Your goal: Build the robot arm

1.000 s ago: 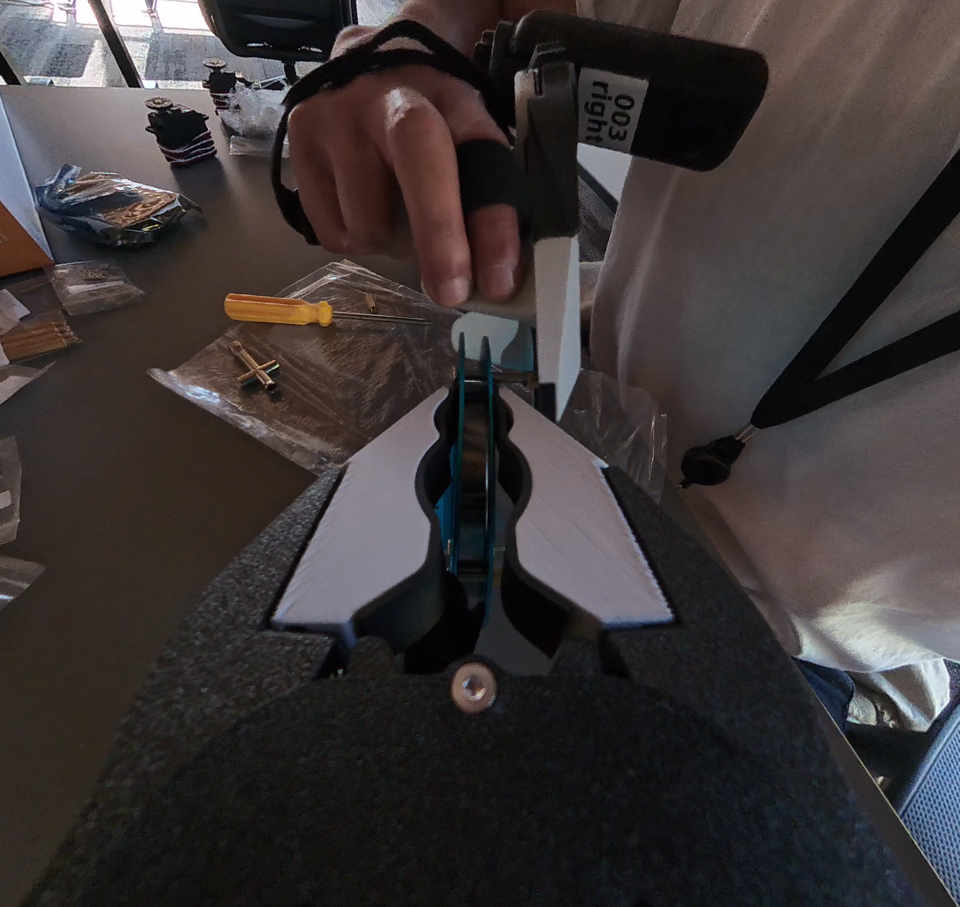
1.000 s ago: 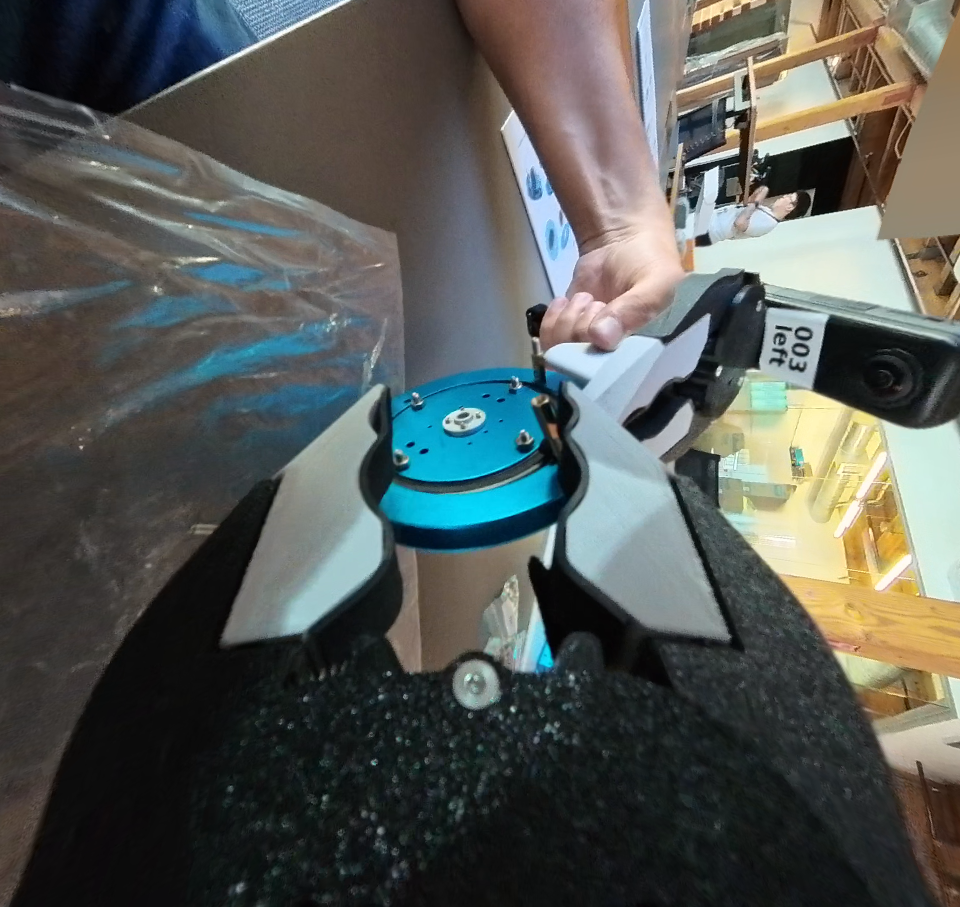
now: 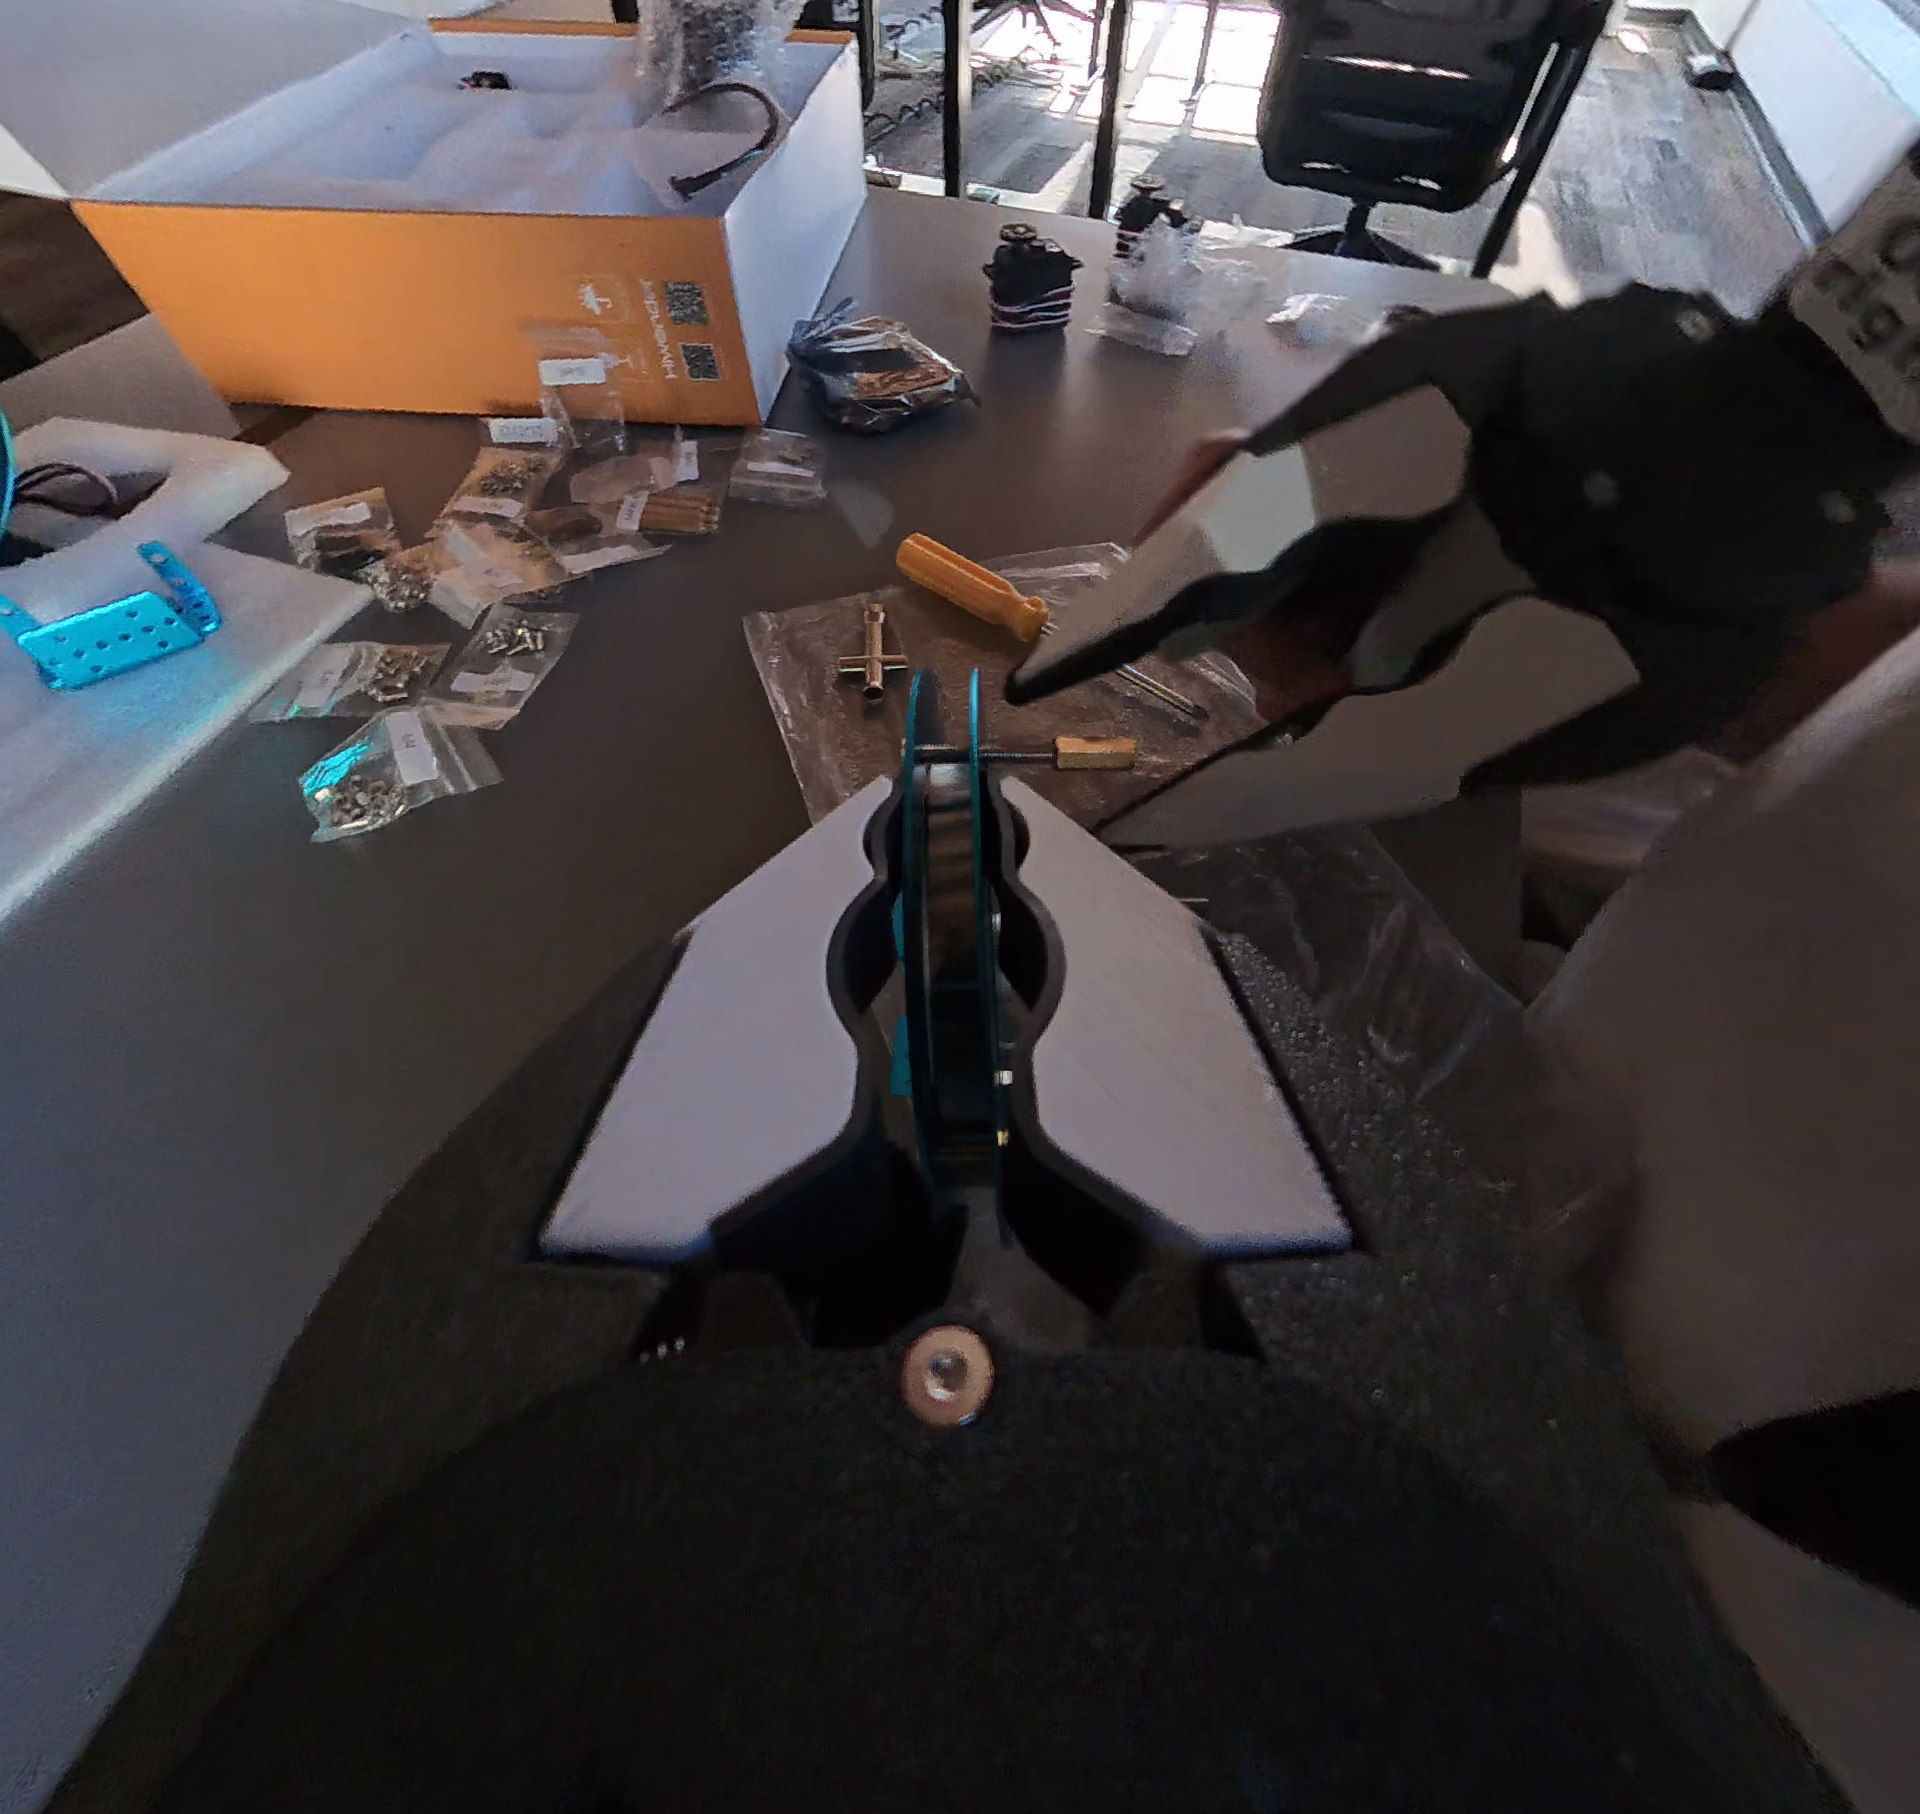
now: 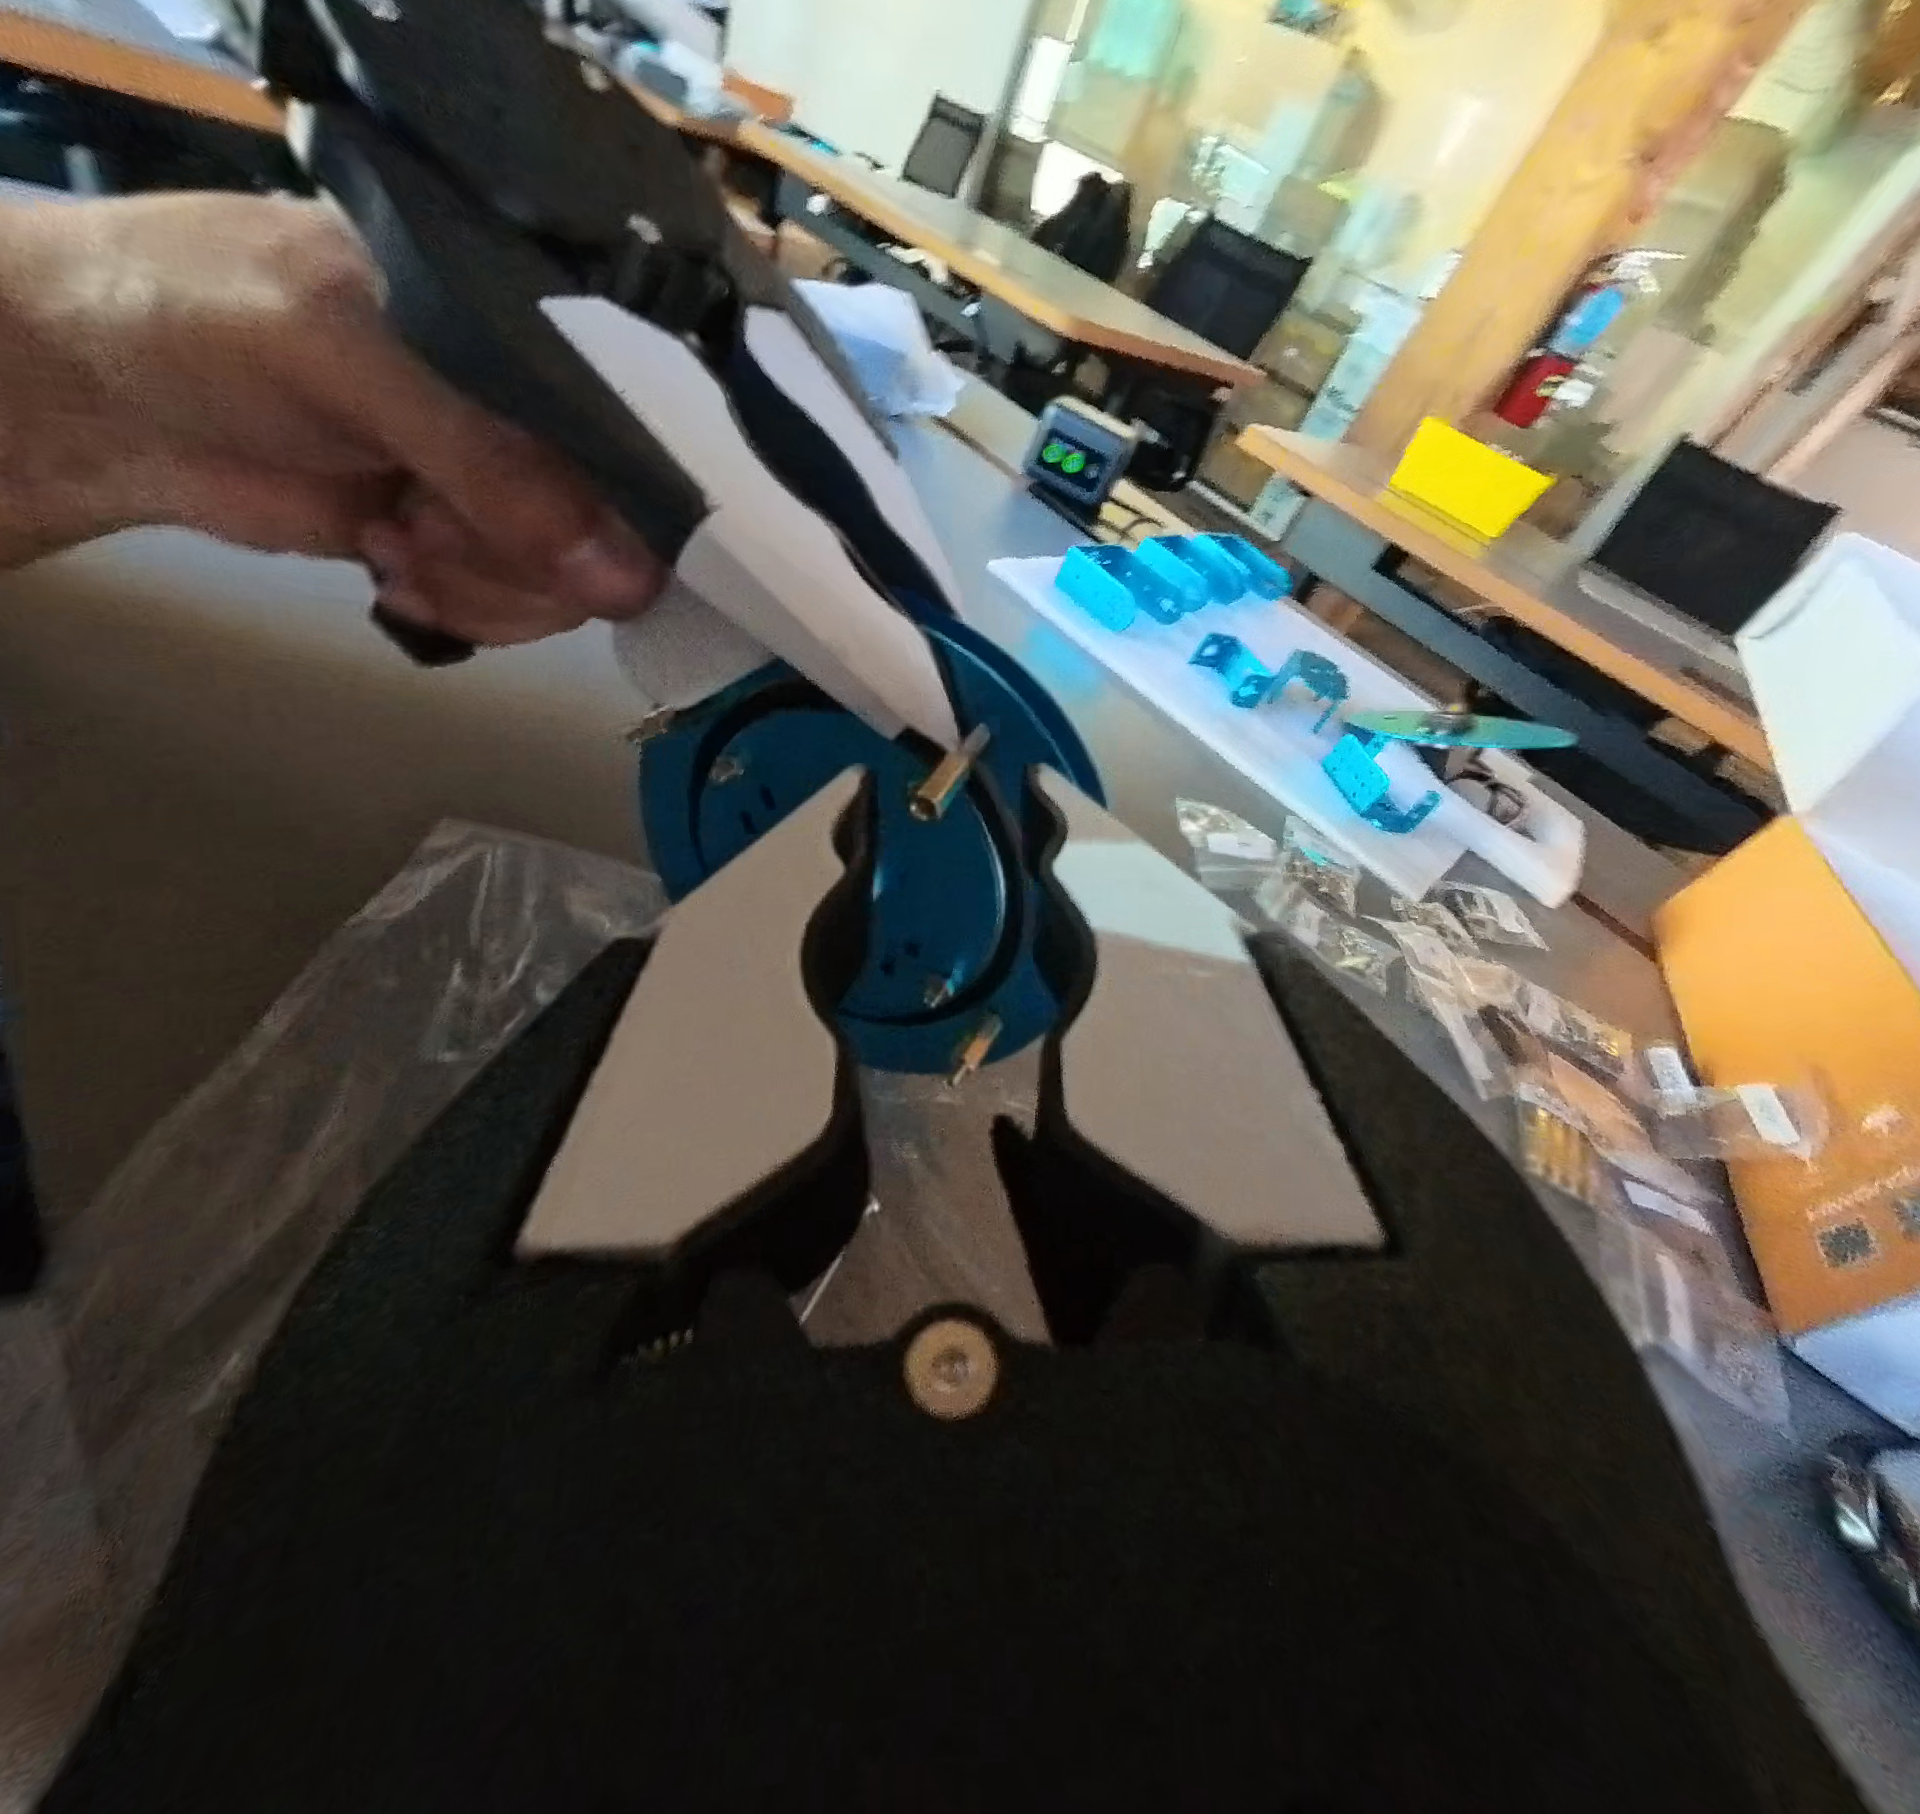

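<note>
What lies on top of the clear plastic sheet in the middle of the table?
On the plastic sheet lie a small metal cross tool and a yellow-handled screwdriver. The right gripper covers part of the screwdriver shaft and the sheet's right side.

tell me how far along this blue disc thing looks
Done: two blue discs sit stacked together, with a brass spacer sticking out on a screw. In hand: the left gripper clamps the discs; the right gripper is open beside them. Seemingly left: blue brackets, screw bags and a screwdriver lie apart.
</note>
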The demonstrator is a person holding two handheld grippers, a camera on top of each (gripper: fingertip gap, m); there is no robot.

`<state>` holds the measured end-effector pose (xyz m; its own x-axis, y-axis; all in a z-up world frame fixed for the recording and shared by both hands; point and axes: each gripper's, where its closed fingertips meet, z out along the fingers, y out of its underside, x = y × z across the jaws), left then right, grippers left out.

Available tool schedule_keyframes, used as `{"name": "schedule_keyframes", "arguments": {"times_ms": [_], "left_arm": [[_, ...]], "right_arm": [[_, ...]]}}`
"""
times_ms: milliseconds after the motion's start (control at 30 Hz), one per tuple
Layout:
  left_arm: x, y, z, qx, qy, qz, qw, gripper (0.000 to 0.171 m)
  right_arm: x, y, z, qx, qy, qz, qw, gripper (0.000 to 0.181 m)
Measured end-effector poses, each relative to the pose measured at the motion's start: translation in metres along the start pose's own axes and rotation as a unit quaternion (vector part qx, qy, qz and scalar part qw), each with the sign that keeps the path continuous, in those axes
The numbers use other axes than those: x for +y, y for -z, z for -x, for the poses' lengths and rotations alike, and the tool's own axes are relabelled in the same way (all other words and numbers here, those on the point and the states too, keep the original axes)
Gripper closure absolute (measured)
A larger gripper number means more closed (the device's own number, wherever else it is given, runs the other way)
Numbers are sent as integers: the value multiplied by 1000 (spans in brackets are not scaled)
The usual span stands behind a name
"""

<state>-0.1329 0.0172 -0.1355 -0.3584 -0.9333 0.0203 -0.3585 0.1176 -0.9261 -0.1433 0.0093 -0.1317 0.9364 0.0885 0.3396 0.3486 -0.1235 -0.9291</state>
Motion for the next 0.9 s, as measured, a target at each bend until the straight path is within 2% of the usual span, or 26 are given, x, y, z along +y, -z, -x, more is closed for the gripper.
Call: {"name": "schedule_keyframes", "arguments": {"times_ms": [33,133,200,367,567,667,767,900], "left_arm": [[0,0,2,-4,13,-2,1000,161],[0,1,8,-15,56,-13,998,160],[-1,1,9,-16,68,-21,997,160],[1,5,13,-18,85,-29,996,159],[2,12,5,27,87,-30,995,150],[-4,26,1,74,82,-46,993,146],[-13,43,12,124,83,-66,987,148],[-8,36,25,171,69,-49,982,149]], "right_arm": [[-1,-1,-3,30,5,-3,1000,164],[2,-4,-9,84,32,10,996,171],[-1,-4,-7,88,34,6,995,176],[1,-11,-8,83,20,27,996,177],[-3,-10,-8,6,-75,22,997,177],[-1,-9,-13,-25,-125,18,992,177],[0,-7,-12,-85,-187,0,979,177],[1,-4,-14,-146,-264,-19,953,178]]}}
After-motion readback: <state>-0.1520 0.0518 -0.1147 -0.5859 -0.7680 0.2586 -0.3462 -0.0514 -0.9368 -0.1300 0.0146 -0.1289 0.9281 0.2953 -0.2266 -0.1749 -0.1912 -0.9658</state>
